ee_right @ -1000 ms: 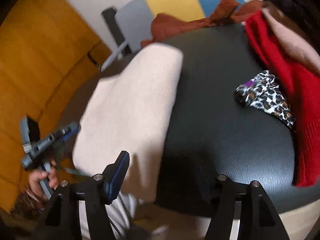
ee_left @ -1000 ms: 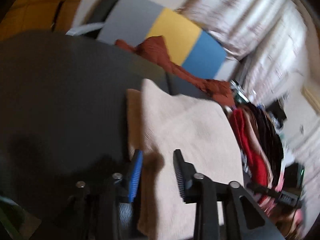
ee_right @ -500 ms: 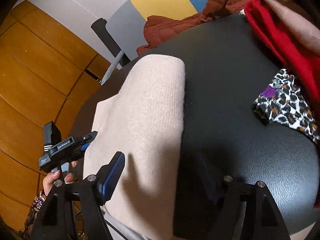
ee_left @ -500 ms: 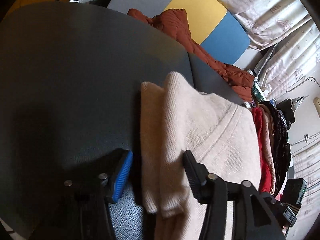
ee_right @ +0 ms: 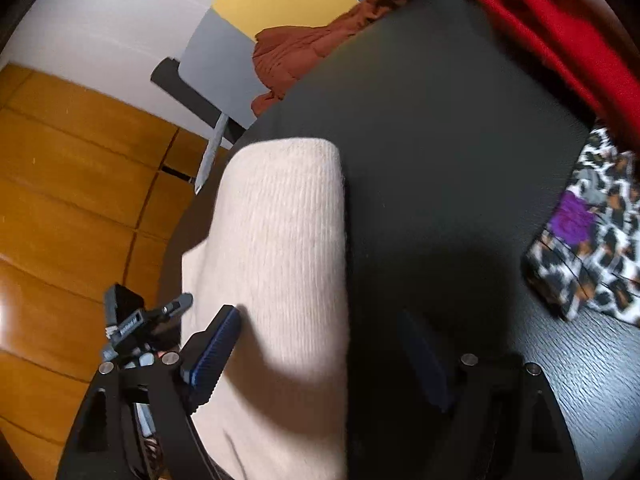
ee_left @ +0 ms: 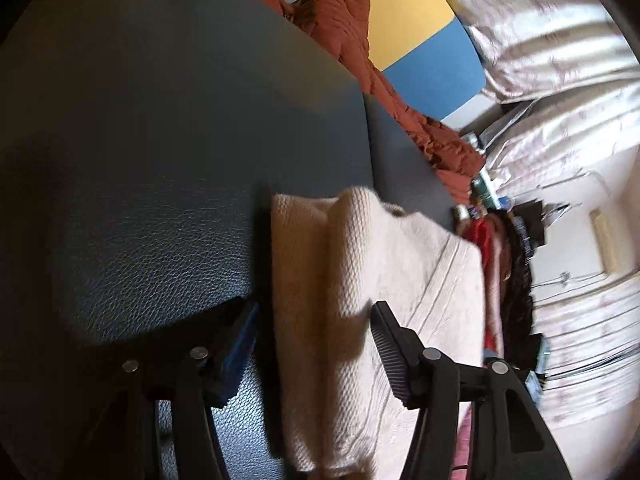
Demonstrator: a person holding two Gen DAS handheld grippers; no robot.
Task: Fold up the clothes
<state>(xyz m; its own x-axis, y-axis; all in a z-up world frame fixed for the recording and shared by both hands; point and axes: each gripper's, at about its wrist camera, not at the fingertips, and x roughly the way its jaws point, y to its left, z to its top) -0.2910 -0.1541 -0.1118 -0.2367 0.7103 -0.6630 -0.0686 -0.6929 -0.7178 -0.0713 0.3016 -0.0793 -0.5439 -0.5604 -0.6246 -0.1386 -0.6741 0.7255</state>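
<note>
Left wrist view: my left gripper [ee_left: 312,344] stands wide, jaws astride the near edge of the cream knit sweater [ee_left: 360,280], pads not pressing on it. The sweater lies part-folded on the black table [ee_left: 160,160], near end draped over the table edge toward me. Right wrist view: my right gripper [ee_right: 320,360] is opening, its left finger [ee_right: 216,344] over the knit, sweater fabric between the jaws but no grip. Step in hand, as I judge it: re-grip the near hem w/ both tools for the next fold. Do it well: bring both sets of pads onto the same edge, take all layers, close together, lift evenly. Risk: thick knit may slip or bunch if I pinch one layer only. Keep clear of the leopard-print cloth [ee_right: 592,232] and red garment [ee_right: 560,28].
</note>
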